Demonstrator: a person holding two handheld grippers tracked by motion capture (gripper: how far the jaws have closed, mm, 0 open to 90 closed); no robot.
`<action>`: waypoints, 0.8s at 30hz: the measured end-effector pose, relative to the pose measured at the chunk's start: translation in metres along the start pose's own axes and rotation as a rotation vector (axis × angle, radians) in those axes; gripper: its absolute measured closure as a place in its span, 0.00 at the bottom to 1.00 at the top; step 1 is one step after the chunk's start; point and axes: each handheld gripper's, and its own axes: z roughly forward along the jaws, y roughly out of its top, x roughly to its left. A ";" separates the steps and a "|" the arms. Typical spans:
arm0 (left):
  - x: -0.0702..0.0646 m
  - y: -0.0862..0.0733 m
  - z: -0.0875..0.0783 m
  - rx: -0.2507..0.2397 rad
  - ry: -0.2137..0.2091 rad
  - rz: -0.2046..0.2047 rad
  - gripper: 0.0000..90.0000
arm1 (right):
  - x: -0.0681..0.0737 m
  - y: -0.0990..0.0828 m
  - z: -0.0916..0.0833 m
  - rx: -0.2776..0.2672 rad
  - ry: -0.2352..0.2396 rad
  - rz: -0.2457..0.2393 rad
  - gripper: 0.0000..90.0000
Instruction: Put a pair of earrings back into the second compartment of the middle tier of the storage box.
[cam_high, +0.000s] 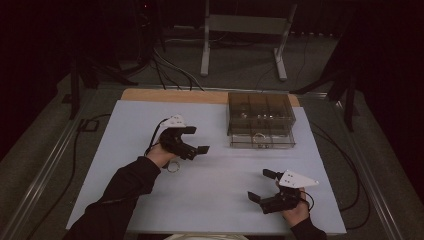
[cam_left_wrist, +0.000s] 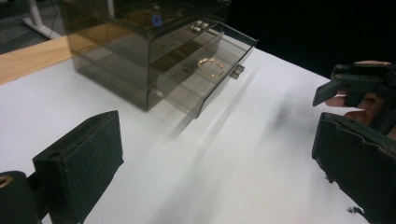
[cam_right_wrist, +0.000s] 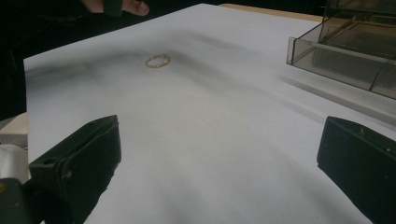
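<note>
Both grippers stand released: the left gripper (cam_high: 194, 140) hovers beside the smoky clear plastic drawer box (cam_high: 260, 118), the right gripper (cam_high: 263, 185) nearer the person. Meanwhile a thin gold ring (cam_right_wrist: 157, 60) lies on the white table (cam_high: 220, 175), just by the left hand (cam_high: 161, 154).

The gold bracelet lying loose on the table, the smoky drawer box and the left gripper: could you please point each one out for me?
gold bracelet (cam_right_wrist: 157, 60), right gripper view, on the near arc of its band.
drawer box (cam_high: 260, 105), high view, on its tinted top panel.
left gripper (cam_high: 196, 139), high view, midway between its open fingertips.
</note>
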 end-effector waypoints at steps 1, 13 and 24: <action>0.000 0.000 0.000 0.000 0.000 0.000 0.03 | 0.000 0.000 0.000 0.000 0.000 0.000 0.00; 0.008 -0.040 -0.027 0.026 0.030 -0.020 0.03 | 0.001 0.000 0.001 0.005 -0.002 -0.003 0.00; 0.020 -0.067 -0.038 0.059 0.059 -0.085 0.07 | 0.001 0.000 0.001 0.008 -0.005 -0.008 0.00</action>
